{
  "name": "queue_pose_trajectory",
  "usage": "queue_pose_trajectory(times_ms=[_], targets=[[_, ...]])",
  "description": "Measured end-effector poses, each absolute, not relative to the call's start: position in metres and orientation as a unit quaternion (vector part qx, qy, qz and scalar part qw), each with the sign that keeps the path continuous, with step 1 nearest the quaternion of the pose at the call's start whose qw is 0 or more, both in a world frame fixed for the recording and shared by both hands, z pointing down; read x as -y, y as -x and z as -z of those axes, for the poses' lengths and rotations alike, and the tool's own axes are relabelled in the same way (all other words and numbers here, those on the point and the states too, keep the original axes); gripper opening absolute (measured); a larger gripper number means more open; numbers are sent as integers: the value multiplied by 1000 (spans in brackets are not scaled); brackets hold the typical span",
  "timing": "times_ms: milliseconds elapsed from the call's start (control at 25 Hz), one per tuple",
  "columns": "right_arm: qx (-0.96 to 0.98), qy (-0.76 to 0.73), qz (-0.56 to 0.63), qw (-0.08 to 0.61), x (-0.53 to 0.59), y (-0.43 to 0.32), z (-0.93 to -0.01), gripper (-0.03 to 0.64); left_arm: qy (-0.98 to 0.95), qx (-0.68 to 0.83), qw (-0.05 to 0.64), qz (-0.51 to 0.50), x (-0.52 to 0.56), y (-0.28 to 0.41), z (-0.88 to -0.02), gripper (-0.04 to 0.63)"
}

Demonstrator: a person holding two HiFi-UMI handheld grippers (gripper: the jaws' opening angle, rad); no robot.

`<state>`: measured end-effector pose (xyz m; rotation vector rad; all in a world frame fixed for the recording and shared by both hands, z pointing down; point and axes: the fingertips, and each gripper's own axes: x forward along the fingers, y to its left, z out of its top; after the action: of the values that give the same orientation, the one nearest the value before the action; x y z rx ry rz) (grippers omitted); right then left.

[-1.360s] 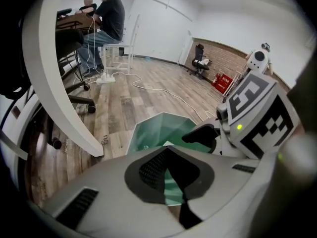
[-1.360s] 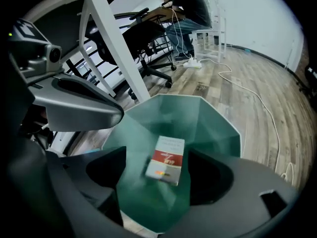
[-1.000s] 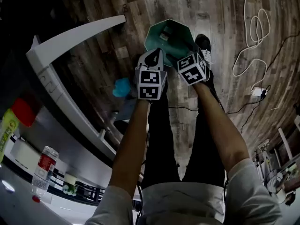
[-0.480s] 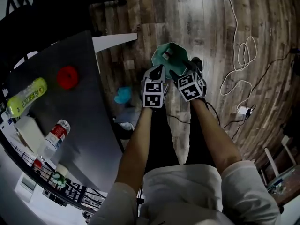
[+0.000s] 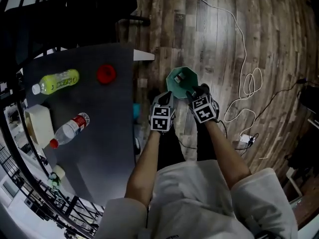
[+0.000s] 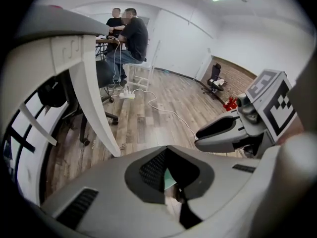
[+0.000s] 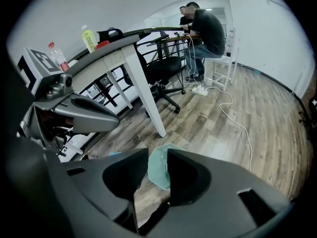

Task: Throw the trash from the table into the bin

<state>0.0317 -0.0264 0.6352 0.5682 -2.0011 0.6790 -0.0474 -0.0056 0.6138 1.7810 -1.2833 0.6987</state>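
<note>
- Your right gripper is closing on nothing. A narrow gap is left between its jaws, and through it you see only the bin on the floor below.
- Your left gripper is clenched, tips together, and it carries nothing either.
- A second ago both grippers are low over the bin's mouth, the right jaws spread wide. Now both are raised well above it, side by side at the centre of the head view, and the bin looks smaller just above them.
- A small pale item lies inside the bin. With both grippers empty and lifted, I judge this drop to be finished.
- The table, only an edge at the lower left a second ago, now fills the left half of the head view. You are turning back toward it.
- Trash remains on it, well apart from both grippers:
  - a green bottle at the upper left
  - a red lump to the right of that bottle
  - a water bottle at mid-left
- A pale box sits at the left edge. I cannot tell whether it counts as trash.
- The task is only partly done. Your next reach probably goes left to the table with one gripper reopened.
</note>
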Motion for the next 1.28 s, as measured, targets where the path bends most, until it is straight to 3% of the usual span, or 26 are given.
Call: queue_pose_trajectory(times_ms=[400, 560, 1280], targets=[[849, -160, -233, 446, 19, -10, -540, 96, -698, 505, 434, -264, -25, 37, -528, 28], [859, -146, -236, 430, 25, -30, -513, -5, -705, 503, 417, -277, -25, 24, -508, 28], [889, -52, -152, 429, 18, -82, -484, -5, -631, 590, 441, -245, -22, -29, -488, 28]])
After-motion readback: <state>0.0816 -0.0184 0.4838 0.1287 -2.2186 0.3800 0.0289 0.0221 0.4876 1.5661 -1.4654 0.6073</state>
